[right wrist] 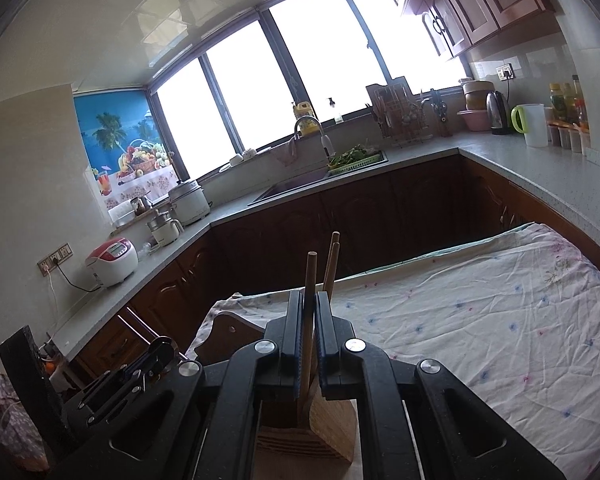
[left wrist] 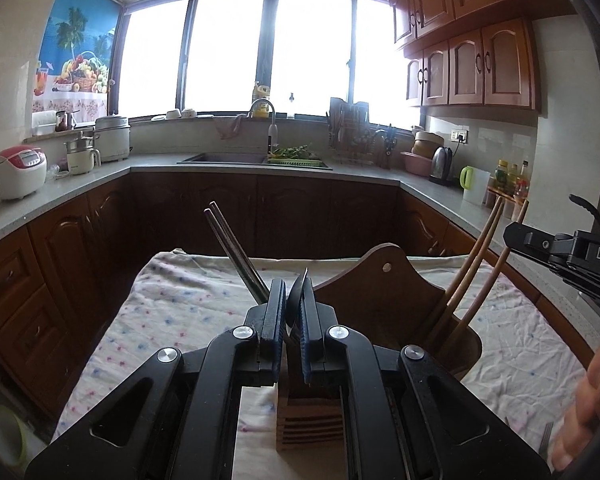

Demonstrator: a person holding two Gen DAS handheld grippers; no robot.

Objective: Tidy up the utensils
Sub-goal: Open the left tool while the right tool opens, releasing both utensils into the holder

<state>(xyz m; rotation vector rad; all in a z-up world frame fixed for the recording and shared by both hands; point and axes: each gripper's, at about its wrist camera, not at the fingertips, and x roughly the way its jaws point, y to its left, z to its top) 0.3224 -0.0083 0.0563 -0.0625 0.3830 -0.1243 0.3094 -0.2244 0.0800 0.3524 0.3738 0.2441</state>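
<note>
A brown wooden utensil holder (left wrist: 380, 288) stands on the cloth-covered table. My left gripper (left wrist: 293, 282) is shut on a dark spoon (left wrist: 296, 300), bowl up, its handle running down into the holder's slatted front (left wrist: 308, 428). Two metal chopsticks (left wrist: 236, 252) lean left out of the holder. Wooden chopsticks (left wrist: 476, 256) lean right. My right gripper (right wrist: 309, 312) is shut on one wooden chopstick (right wrist: 310, 276), which stands upright in a holder compartment (right wrist: 332, 416). Two more wooden chopsticks (right wrist: 333, 260) rise just behind it.
A flowered white cloth (right wrist: 480, 320) covers the table. A fork (left wrist: 546, 436) lies on it beside a person's hand (left wrist: 592, 396). The right gripper's body (left wrist: 560, 248) hangs at the right edge. Dark cabinets and a grey counter with a sink (left wrist: 224, 158) ring the table.
</note>
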